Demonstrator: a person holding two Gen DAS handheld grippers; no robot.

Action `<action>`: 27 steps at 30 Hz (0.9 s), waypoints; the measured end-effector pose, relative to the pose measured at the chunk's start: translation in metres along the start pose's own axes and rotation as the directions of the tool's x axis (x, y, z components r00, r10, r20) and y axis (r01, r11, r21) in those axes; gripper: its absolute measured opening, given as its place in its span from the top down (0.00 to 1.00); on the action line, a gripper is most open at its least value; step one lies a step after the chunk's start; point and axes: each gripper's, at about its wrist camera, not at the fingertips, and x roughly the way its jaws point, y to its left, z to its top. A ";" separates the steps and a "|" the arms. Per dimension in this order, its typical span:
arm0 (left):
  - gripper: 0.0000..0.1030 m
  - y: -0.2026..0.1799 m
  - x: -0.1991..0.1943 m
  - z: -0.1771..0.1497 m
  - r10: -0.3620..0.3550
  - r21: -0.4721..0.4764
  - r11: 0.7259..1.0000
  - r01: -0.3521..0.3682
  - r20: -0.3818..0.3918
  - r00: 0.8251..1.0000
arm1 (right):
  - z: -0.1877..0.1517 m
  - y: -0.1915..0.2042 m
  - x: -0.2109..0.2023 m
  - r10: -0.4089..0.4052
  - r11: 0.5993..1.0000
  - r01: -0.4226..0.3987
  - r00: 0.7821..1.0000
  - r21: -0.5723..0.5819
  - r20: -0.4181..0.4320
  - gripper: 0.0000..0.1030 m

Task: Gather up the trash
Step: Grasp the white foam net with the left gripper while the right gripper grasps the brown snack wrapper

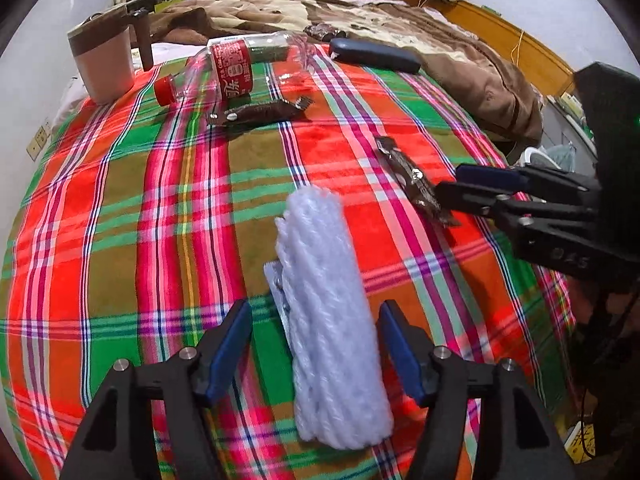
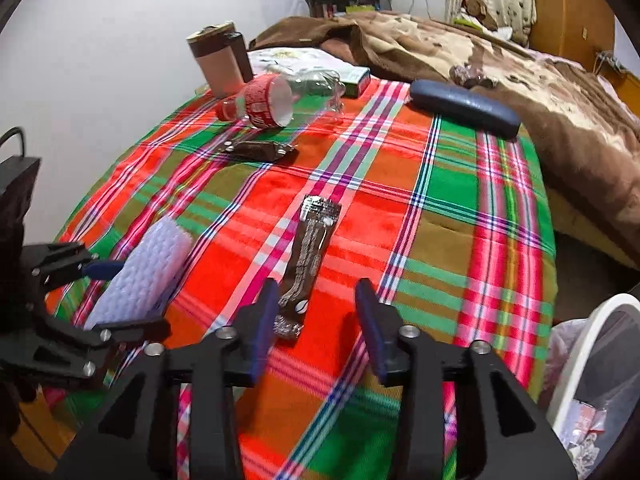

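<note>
On the plaid bedspread a white skein of yarn lies between the open fingers of my left gripper, which do not touch it. It also shows in the right wrist view. A brown snack wrapper lies in front of my open right gripper, its near end between the fingers; it also shows in the left wrist view. A second brown wrapper and an empty clear bottle with a red label lie farther back.
A pink cup with a brown lid stands at the back left. A dark blue case lies near a brown blanket. A white bin lined with a bag stands beside the bed at the right.
</note>
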 end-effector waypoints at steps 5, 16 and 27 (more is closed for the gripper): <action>0.48 -0.006 0.005 0.003 0.070 0.052 0.996 -0.071 0.031 0.997 | 0.007 0.010 0.017 -0.017 0.999 0.016 1.000 -0.028 -0.022 0.59; 0.65 -0.003 0.002 0.001 0.060 0.029 0.998 -0.061 0.054 0.997 | -0.004 0.019 0.013 -0.072 0.996 0.071 0.997 -0.045 -0.014 0.83; 0.65 -0.039 -0.014 0.003 -0.013 0.065 0.998 0.007 0.093 0.996 | -0.024 0.010 -0.029 -0.051 0.999 0.051 0.996 -0.001 0.070 0.91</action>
